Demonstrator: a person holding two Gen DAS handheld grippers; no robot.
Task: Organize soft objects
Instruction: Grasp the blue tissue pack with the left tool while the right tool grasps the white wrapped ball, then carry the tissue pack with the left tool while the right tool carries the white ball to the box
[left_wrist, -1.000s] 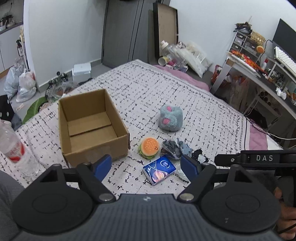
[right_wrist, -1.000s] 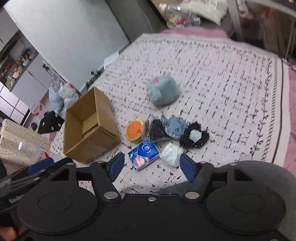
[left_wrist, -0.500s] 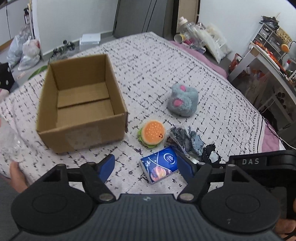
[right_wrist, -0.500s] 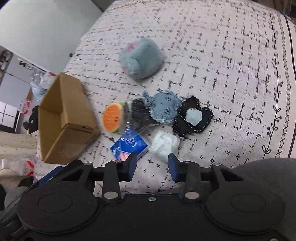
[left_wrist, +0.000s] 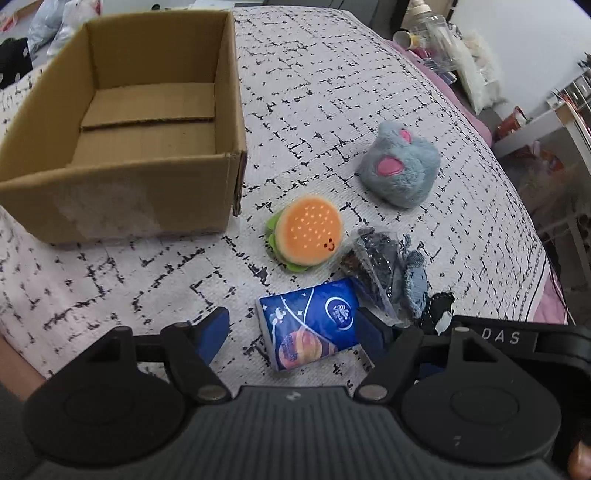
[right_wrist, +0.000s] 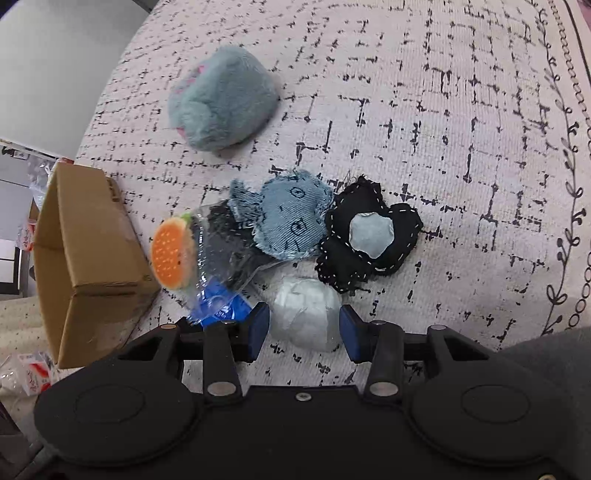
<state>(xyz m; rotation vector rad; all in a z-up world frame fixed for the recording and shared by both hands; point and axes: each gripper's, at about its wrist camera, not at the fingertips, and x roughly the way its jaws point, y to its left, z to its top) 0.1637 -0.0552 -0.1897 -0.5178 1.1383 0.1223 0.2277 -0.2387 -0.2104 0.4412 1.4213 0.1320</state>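
An open cardboard box (left_wrist: 155, 55) stands empty on the patterned bedspread (left_wrist: 332, 92). To its right lie a burger plush (left_wrist: 308, 232), a grey fluffy plush (left_wrist: 400, 168), a clear bag with dark fabric (left_wrist: 373, 254) and a blue tissue pack (left_wrist: 310, 326). My left gripper (left_wrist: 293, 334) is open, its fingers on either side of the tissue pack. My right gripper (right_wrist: 304, 330) is open around a white soft bundle (right_wrist: 304, 317). Just beyond it lie a denim plush (right_wrist: 288, 218) and a black stitched plush (right_wrist: 365, 240).
The box also shows in the right wrist view (right_wrist: 85, 258), left of the pile. Bags lie on the floor beyond the box (left_wrist: 62, 22). Bottles and clutter stand past the bed's far end (left_wrist: 439, 33). A desk frame is at the right (left_wrist: 561, 122).
Both grippers have moved down and forward toward the pile. The right gripper's jaws have narrowed around the white bundle. The left gripper now straddles the tissue pack.
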